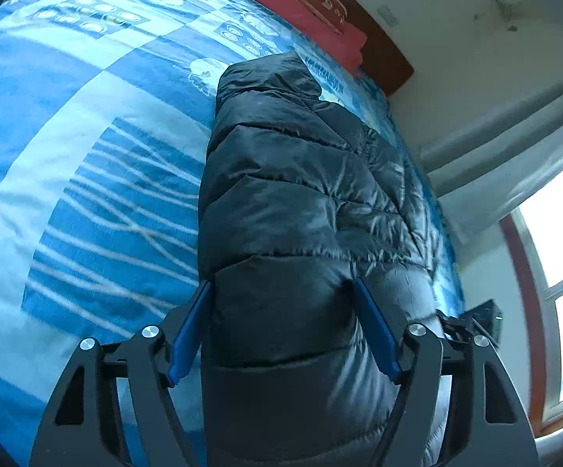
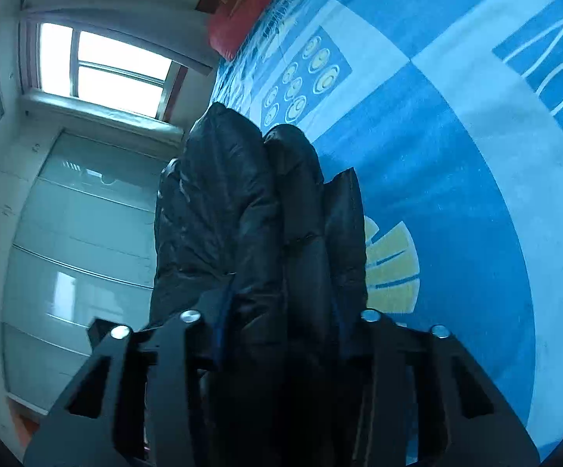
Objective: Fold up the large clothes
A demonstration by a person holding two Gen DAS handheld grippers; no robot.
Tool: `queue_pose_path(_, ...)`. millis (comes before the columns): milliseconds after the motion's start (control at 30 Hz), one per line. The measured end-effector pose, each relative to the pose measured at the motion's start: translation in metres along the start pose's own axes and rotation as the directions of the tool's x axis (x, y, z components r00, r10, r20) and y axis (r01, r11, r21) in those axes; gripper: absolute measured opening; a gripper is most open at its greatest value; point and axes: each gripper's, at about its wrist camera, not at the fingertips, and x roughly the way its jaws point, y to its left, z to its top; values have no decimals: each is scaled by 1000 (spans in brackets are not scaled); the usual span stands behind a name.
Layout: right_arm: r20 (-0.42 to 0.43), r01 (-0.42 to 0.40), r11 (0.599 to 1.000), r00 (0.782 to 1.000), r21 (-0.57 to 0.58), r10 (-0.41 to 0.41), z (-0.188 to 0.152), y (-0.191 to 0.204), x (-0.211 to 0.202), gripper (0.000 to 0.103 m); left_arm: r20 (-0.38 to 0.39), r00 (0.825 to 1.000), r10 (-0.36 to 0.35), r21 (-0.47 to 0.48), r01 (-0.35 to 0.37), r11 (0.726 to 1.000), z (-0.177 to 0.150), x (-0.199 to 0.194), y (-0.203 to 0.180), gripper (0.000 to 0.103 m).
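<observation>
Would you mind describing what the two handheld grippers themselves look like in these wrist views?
Both are black frames with triangular cut-outs and round silver bolt heads at the linkage joints. The left gripper carries two long, flat blue finger pads. On the right gripper only a thin blue edge of a pad shows. No hand, sleeve or markings appear; a thin black cable seems to run beside the left frame.

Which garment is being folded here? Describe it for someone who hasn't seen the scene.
Find the bed with the blue patterned bedspread. On it, below the red pillow, lies a black puffer jacket. It is the only dark, glossy, quilted thing there.
</observation>
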Motion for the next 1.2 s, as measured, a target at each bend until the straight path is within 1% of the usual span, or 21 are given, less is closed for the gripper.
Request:
queue_pose_path(100, 23, -20, 1000, 1000, 22, 19, -6, -5, -2, 34, -13, 1000, 4, 11, -4, 1000, 5, 8, 2, 69)
queue_pose_path(200, 30, -55, 997, 998, 57, 53, -7, -13, 0, 34, -15, 1000, 2, 9, -2, 1000, 6, 10, 5, 69)
queue_pose_path(300, 34, -76, 995, 997, 67, 74, -11, -19, -3, 34, -12, 1000, 4, 11, -4, 1000, 6, 10, 4, 69)
queue_pose_path(367, 34, -80, 995, 996, 66, 78, -10, -22, -2, 37, -8, 1000, 10, 17, -10, 1000, 4, 8, 3, 70)
queue_pose_path(533, 46, -76, 995, 996, 61, 73, -9, -25, -10, 54, 8, 1000, 22, 6, -22, 1000, -2, -1, 0, 73)
queue_pose_path(667, 61, -55, 997, 997, 52, 52, -12, -23, -17, 62, 19, 999, 46, 6, -46, 999, -7, -11, -5, 74)
queue_pose_path(767, 64, -64, 996, 996, 68, 60, -16, -26, -21, 62, 29, 998, 60, 10, -60, 998, -14, -19, -9, 77)
queue_pose_path(867, 66, -64, 995, 996, 74, 59, -20, -25, -24, 62, 39, 997, 73, 21, -74, 997, -23, -25, -12, 77)
queue_pose_path(1067, 76, -49, 995, 996, 81, 43, -31, -23, -40, 62, 39, 997, 74, 16, -74, 997, -39, -35, -15, 77)
queue_pose_path(1200, 83, -58, 993, 995, 106, 50, -43, -26, -51, 62, 43, 995, 86, 13, -87, 996, -51, -43, -18, 77)
